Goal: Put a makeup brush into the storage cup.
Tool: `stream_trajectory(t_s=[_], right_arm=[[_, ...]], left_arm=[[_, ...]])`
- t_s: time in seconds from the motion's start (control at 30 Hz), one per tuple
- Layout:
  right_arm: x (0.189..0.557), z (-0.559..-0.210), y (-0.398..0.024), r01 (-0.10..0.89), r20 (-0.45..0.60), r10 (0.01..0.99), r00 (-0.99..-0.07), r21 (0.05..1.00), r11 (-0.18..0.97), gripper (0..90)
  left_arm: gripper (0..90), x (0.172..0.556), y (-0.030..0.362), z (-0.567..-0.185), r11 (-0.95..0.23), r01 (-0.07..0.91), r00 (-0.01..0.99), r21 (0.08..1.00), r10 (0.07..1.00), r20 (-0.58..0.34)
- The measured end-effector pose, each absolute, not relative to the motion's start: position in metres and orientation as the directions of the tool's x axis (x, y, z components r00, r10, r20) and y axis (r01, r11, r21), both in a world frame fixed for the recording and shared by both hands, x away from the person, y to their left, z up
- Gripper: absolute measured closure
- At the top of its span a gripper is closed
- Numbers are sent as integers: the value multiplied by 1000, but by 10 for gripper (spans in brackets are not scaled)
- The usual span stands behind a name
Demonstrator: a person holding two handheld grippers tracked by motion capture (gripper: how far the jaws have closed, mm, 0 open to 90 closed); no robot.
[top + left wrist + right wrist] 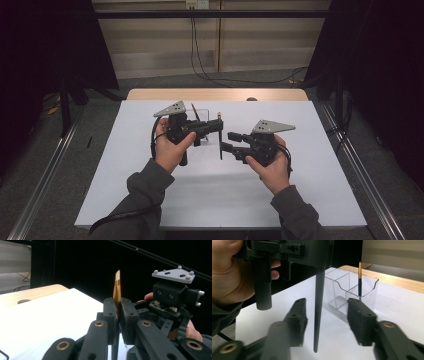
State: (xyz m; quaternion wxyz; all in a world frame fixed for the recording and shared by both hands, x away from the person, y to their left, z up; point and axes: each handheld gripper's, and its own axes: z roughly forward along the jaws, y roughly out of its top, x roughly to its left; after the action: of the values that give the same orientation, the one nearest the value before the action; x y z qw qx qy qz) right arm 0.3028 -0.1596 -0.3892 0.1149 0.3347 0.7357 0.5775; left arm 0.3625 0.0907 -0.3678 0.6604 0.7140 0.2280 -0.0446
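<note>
My left gripper [219, 125] is shut on a paintbrush [220, 145] and holds it upright above the white table. In the left gripper view its gold ferrule end [117, 286] sticks up from between the closed pads [111, 312]. The long black handle [318, 315] hangs down, its tip just above the table. My right gripper [229, 141] faces it from the right. Its jaws stand open on either side of the handle, and the pads [360, 322] do not touch it.
A clear plastic two-compartment holder [364, 287] stands behind the brush, with another gold-and-black brush [359, 282] upright in it. A white sheet [150, 190] covers the table, with a strip of bare wood [215, 94] at the far edge. Dark curtains stand at both sides.
</note>
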Motion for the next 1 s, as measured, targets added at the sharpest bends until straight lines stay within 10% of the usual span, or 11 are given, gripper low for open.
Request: stream_trajectory(t_s=[1.0], right_arm=[[291, -396, -184, 299, 108, 686, -719, 940, 165, 120]], left_arm=[[841, 361, 101, -370, -39, 368, 892, 929, 298, -341]])
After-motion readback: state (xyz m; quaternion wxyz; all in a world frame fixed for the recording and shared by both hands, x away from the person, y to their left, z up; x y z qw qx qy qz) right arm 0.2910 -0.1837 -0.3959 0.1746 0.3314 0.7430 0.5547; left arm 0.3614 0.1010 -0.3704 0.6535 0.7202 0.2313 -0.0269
